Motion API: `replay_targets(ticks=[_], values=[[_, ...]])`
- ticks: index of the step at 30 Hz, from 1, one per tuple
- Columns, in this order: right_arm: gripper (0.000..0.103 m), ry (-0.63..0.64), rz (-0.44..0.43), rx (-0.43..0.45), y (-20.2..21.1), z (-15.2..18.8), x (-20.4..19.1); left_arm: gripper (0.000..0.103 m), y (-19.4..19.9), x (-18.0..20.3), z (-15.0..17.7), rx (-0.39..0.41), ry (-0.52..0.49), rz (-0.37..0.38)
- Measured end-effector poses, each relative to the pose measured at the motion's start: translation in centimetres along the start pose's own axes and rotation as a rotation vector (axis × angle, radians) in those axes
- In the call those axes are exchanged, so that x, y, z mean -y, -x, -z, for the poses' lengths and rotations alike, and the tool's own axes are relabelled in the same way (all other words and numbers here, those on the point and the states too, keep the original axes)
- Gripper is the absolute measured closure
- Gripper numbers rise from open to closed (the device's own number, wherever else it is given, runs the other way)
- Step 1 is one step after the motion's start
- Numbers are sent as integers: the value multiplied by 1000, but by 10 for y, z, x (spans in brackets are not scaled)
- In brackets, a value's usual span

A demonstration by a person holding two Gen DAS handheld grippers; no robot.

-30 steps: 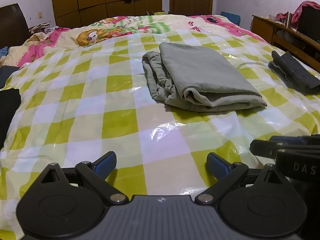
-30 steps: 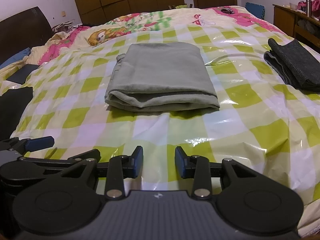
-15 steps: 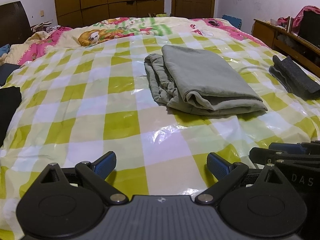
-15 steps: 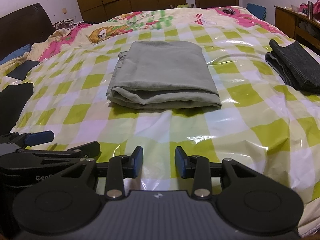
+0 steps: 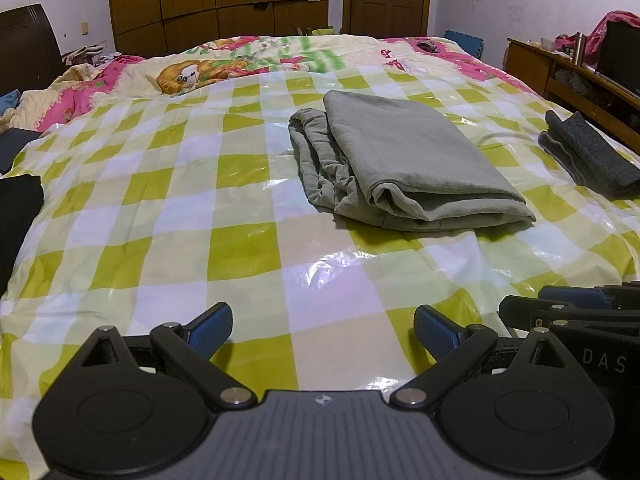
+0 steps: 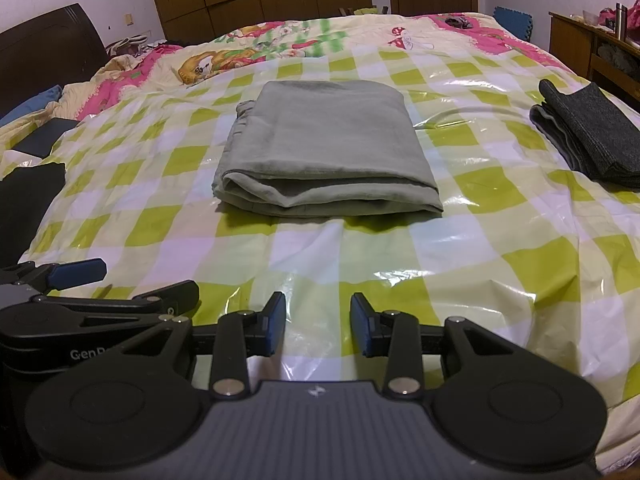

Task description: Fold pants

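the grey-green pants [image 6: 326, 148] lie folded into a neat rectangle on the bed's green-and-white checked plastic cover [image 6: 500, 240], straight ahead of the right claw [image 6: 318, 328] and well apart from it. that claw is released, nothing between its blue pads. the left claw [image 5: 322, 330] is spread wide and empty too, with the pants ahead and to its right. a folded dark grey garment [image 6: 588, 132] sits far right of both claws, near the bed's edge.

dark garment [image 5: 18, 224] cut off at left edge, desk [image 6: 592, 40] partly out of frame
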State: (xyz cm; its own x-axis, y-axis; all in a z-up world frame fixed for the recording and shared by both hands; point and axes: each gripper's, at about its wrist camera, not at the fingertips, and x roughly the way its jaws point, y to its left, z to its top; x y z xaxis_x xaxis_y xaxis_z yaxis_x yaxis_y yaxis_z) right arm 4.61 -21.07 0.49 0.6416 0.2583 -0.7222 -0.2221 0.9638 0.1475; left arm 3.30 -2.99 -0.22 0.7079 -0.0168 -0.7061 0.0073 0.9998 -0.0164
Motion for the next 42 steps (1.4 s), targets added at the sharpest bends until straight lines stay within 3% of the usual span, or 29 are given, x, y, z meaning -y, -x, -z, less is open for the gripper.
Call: replay_targets(ticks=[23, 42], values=[[66, -9, 30, 5, 8, 2, -3, 0, 8, 1, -1, 30, -21, 0], [66, -34, 1, 1, 10, 4, -3, 0, 10, 2, 4, 21, -40, -2]])
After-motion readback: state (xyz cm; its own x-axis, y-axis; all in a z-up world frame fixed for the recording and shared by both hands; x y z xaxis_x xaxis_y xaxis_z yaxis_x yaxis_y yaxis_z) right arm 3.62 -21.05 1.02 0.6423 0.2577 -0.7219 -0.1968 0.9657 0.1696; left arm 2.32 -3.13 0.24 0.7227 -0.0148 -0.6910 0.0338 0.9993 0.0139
